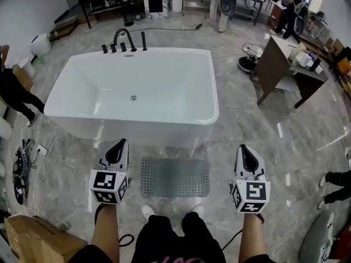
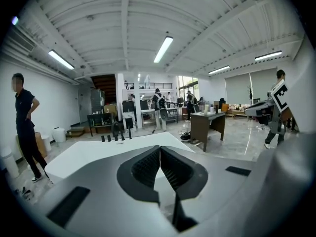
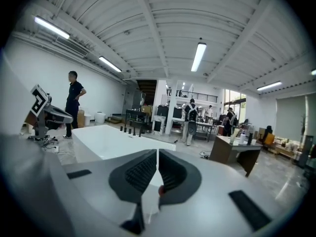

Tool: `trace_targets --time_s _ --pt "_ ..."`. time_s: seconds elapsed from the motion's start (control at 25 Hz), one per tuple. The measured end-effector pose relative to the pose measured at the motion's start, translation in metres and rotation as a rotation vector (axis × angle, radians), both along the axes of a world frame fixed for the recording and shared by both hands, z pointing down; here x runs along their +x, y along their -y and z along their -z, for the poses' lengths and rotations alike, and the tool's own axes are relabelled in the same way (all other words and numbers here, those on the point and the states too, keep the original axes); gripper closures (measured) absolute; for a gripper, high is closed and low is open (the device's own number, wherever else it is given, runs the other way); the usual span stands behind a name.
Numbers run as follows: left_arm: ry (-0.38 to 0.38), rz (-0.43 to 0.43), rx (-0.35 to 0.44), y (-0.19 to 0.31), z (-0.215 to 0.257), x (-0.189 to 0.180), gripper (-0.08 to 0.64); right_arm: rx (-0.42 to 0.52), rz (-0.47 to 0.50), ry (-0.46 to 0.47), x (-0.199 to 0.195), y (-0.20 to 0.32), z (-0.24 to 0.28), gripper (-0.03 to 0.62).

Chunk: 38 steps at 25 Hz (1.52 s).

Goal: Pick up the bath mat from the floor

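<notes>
Rows of small holes dot the grey, round-cornered bath mat (image 1: pixel 175 177), lying flat on glossy marbled floor (image 1: pixel 247 126) between your feet (image 1: pixel 148 211) and the smooth white bathtub (image 1: pixel 137 131). Your left gripper (image 1: pixel 122 143) and right gripper (image 1: pixel 242 148) flank it above open floor, each with ribbed jaws pressed together on nothing.

Grey bath mat (image 1: pixel 175 177) dotted with rows of small holes, glossy white bathtub (image 1: pixel 131 92), black faucet set (image 1: pixel 124 39), pale grey marbled floor (image 1: pixel 241 130), white left gripper (image 1: pixel 122 142) and right gripper (image 1: pixel 242 147) with black inner jaws, black-and-white square markers (image 1: pixel 108 182), brown desk (image 1: pixel 272 64), tan cardboard box (image 1: pixel 33 237)
</notes>
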<state>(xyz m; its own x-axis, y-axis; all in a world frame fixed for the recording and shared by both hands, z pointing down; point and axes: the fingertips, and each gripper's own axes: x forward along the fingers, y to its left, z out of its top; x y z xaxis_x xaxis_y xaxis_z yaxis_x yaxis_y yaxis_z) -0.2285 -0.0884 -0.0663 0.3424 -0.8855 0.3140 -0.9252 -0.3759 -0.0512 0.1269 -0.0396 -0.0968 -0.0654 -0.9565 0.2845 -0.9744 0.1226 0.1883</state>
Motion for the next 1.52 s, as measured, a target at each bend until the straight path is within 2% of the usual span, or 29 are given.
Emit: trace_targets --time_s 0.2,0.36,0.8,1.08,1.28,1.4,1.52 --pt "0.04 -0.004 -0.05 0.008 -0.054 -0.004 0.549 -0.039 0.001 -0.003 0.001 0.013 -0.052 0.569" --pt "0.028 0.02 -0.086 0.014 -0.108 -0.013 0.549 -0.061 0.01 -0.026 0.0 0.02 -0.106 0.569" --pt "0.077 0.051 -0.145 0.023 -0.292 -0.015 0.549 -0.112 -0.019 -0.03 0.028 0.031 -0.291 0.569" --pt "0.117 0.056 -0.138 0.038 -0.394 -0.01 0.549 -0.146 -0.025 -0.066 0.049 0.042 -0.397 0.569" --pt "0.204 0.05 -0.107 0.044 -0.461 -0.011 0.549 -0.134 -0.022 -0.102 0.059 0.045 -0.465 0.569" --pt "0.206 0.044 -0.102 0.042 -0.504 -0.012 0.549 -0.137 -0.008 -0.165 0.062 0.043 -0.51 0.569" --pt "0.205 0.054 -0.09 0.035 -0.548 -0.019 0.549 -0.151 0.008 -0.178 0.062 0.038 -0.56 0.569"
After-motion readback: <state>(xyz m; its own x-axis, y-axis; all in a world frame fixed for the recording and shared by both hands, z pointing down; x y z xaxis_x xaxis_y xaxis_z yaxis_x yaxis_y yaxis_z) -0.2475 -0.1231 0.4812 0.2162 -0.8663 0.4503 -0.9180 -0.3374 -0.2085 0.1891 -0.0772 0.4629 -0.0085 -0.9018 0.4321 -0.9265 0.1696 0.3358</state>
